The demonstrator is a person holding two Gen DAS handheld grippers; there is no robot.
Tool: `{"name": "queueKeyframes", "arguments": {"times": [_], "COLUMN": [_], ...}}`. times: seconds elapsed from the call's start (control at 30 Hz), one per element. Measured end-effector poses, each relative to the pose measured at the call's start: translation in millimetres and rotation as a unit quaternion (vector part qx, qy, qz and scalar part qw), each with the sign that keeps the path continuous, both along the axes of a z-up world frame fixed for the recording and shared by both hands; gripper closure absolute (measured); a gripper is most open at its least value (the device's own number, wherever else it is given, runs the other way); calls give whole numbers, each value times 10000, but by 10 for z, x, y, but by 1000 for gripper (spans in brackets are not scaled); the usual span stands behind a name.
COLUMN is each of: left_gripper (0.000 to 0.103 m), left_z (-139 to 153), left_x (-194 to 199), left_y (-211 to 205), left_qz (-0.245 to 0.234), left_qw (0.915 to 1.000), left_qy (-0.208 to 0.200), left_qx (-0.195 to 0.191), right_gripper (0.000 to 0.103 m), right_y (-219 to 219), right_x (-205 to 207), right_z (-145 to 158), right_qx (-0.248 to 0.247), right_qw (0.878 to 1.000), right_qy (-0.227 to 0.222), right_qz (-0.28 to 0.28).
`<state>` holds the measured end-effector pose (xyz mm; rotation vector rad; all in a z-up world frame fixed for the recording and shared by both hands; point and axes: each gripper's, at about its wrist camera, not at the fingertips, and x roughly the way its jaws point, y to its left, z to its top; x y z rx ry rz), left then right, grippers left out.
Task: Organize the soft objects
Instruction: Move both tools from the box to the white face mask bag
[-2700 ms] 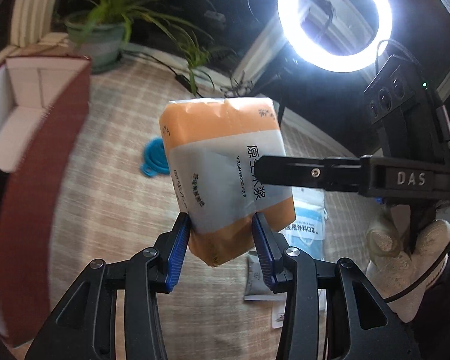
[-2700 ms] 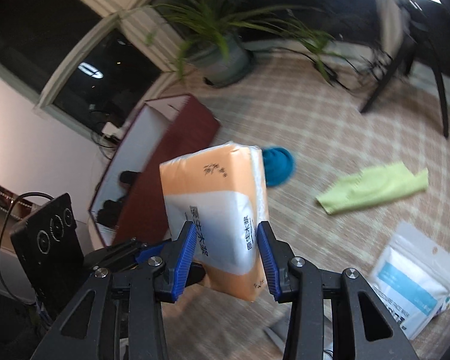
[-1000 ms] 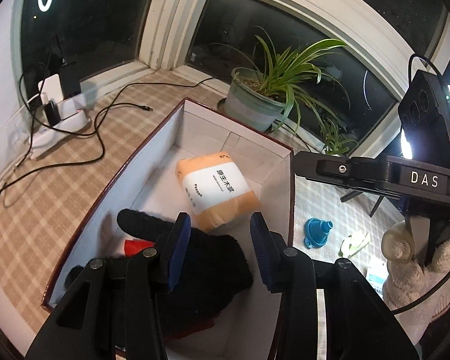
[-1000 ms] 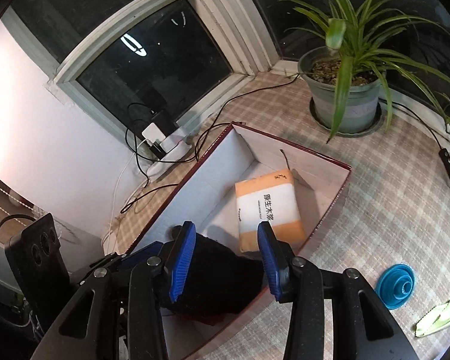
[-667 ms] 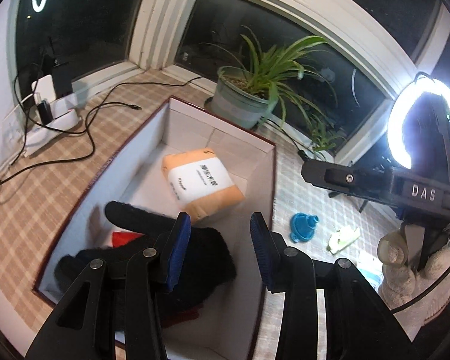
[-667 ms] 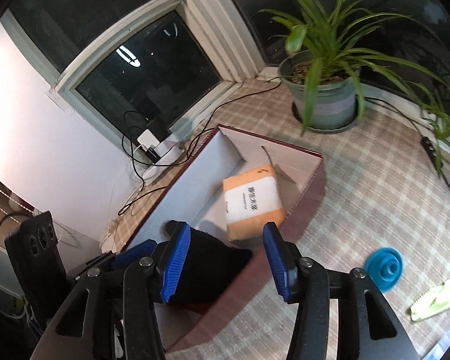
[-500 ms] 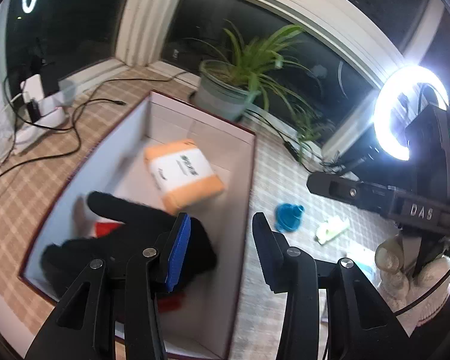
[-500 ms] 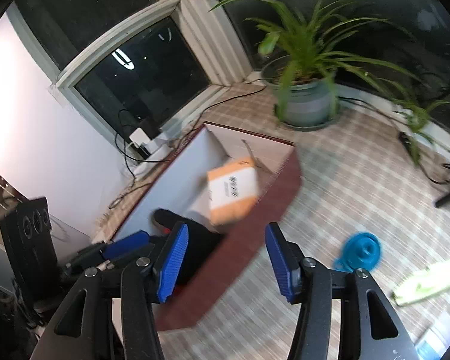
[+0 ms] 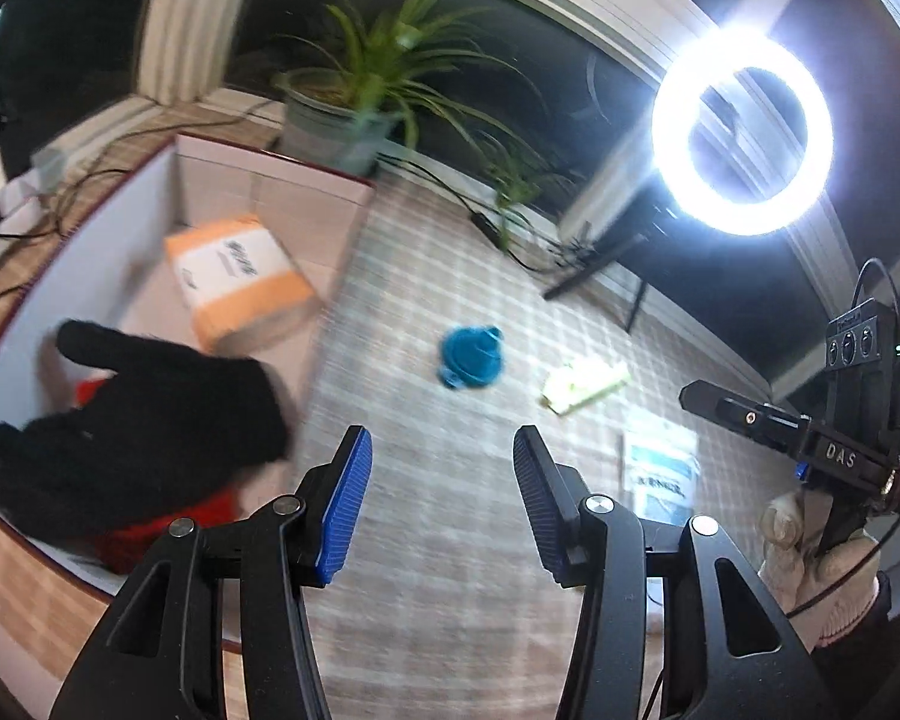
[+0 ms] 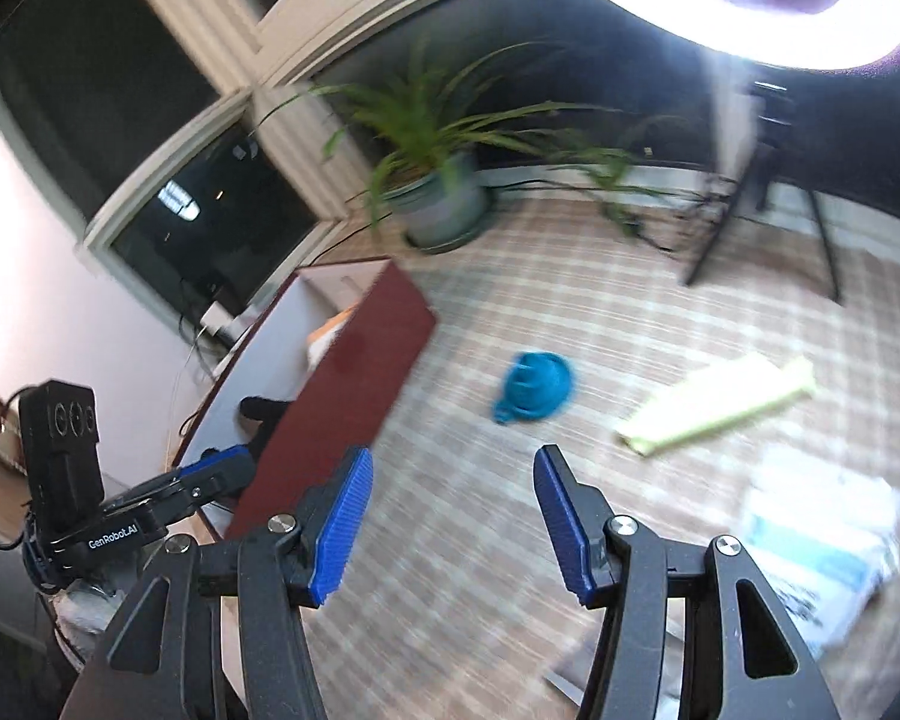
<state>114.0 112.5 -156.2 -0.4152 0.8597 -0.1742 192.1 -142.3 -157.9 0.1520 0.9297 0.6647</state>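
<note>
orange-and-white soft tissue pack [image 9: 240, 276] lies inside the dark red open box with white lining [image 9: 282, 192], toward its far end, tilted against the floor of the box. black knitted glove [image 9: 150, 414] lies in the near half of the same box, partly over a red cloth item [image 9: 168, 525]. box stands at the left side of the checked beige bench covering [image 9: 450, 540].

outside the box, on the covering: teal collapsible funnel [image 10: 534, 387] just beside the box's long red wall, apart from it; yellow-green folded cloth [image 10: 726, 408] further right; white-and-blue sealed packet [image 10: 822, 534] near the right edge. images are motion-blurred, so print on the packet cannot be read.

left hand-held gripper [image 9: 438, 504]: blue-padded jaws apart and opening, nothing between them; it hangs above bare covering just beside the box's near corner. right hand-held gripper [image 10: 453, 516]: jaws apart, nothing between them, above bare covering between funnel and packet. gloved hand [image 9: 810, 576] grips the right unit's handle at the right edge of the left wrist view.

potted green plant [image 10: 444, 204] and lit ring lamp [image 9: 741, 132] stand at the far edge, by the window.
</note>
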Motion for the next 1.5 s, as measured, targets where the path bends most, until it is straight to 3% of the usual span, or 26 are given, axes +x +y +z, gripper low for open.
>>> {"name": "queueKeyframes", "arguments": {"times": [0.33, 0.5, 0.73, 0.9, 1.0, 1.23, 1.3, 1.37, 1.5], "left_gripper": [55, 55, 55, 55, 55, 55, 48, 48, 47], "left_z": [-272, -463, -575, -588, -605, -642, -675, -726, -819], "left_x": [-270, -347, -273, 48, 276, 735, 859, 970, 1143], "left_y": [-857, -1340, -1717, -1833, -1884, -2022, -2059, -2104, -2175], "left_qz": [-948, -1436, -1769, -1839, -1851, -2068, -2159, -2254, -2352], "left_qw": [9945, 9870, 9795, 9761, 9762, 9731, 9707, 9676, 9636], "left_qy": [267, 536, 725, 818, 857, 884, 929, 1002, 1131], "left_qx": [-357, -489, -629, -822, -736, -497, -495, -542, -581], "right_gripper": [45, 45, 45, 45, 45, 45, 45, 45, 45], "right_y": [-1236, -1630, -1980, -2037, -1992, -1818, -1731, -1617, -1545], "right_x": [-275, -363, -433, -486, -561, -831, -877, -912, -907], "right_z": [-180, -410, -676, -832, -911, -957, -994, -1043, -1133], "right_qx": [122, 71, 103, 184, 155, -117, -237, -515, -576], "right_qw": [9954, 9911, 9863, 9845, 9846, 9857, 9861, 9863, 9848], "right_qy": [180, 571, 1025, 1235, 1321, 1345, 1359, 1285, 1351], "right_qz": [-929, -1200, -1287, -1234, -1137, -1008, -928, -899, -924]}}
